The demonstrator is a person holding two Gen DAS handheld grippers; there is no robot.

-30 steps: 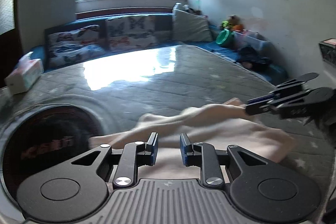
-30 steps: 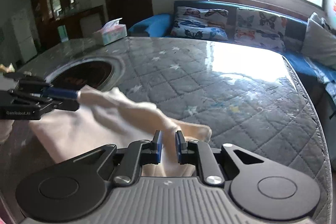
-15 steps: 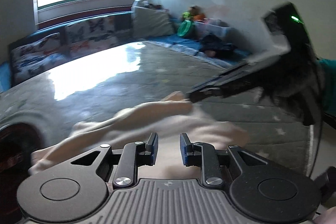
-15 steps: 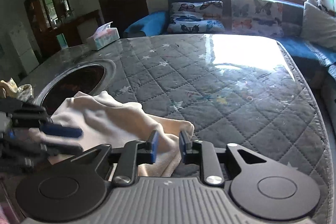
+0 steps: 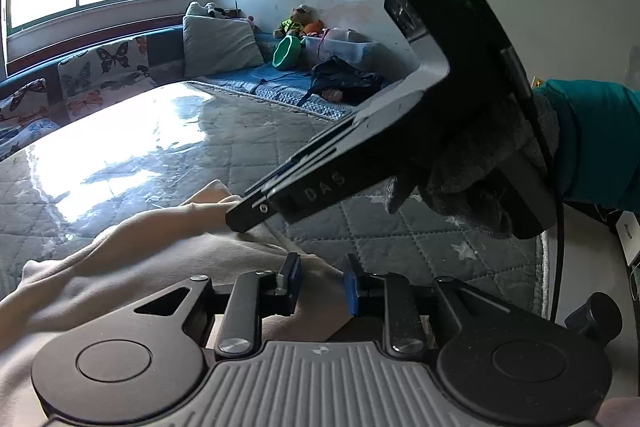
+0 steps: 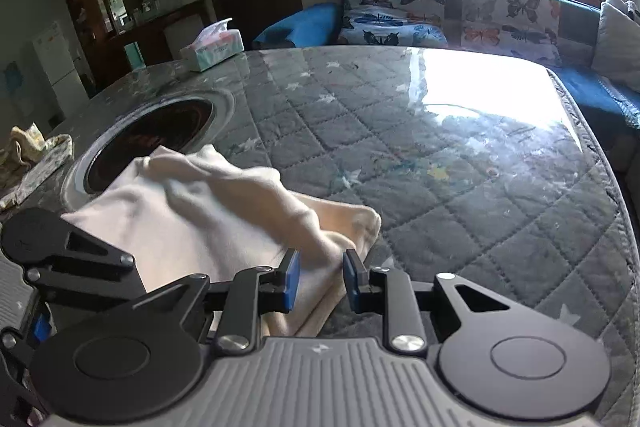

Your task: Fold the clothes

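A cream garment [image 5: 160, 255] lies rumpled on the quilted grey table cover [image 5: 400, 247], with a thick fold running across it. In the right wrist view the garment [image 6: 192, 211] reaches from the round recess to my fingers. My left gripper [image 5: 322, 285] hovers low over the garment's near edge. Its jaws are opening, and cloth shows in the gap without being pinched. My right gripper [image 6: 320, 283] stands open around the end of the fold. From the left wrist view the right gripper [image 5: 244, 215] touches that fold's tip, held by a gloved hand [image 5: 472, 187].
A dark round recess [image 6: 152, 143] sits in the table beside the garment. A tissue box [image 6: 212, 45] stands at the far edge and a patterned cloth pile [image 6: 32, 155] lies at the left. Butterfly cushions [image 6: 400, 11] line the sofa behind. The left gripper's black frame [image 6: 68, 255] is close by.
The right jaws have widened from a narrow gap around the fold. My left gripper has swung toward the right one, which now looms large and close in the left wrist view.
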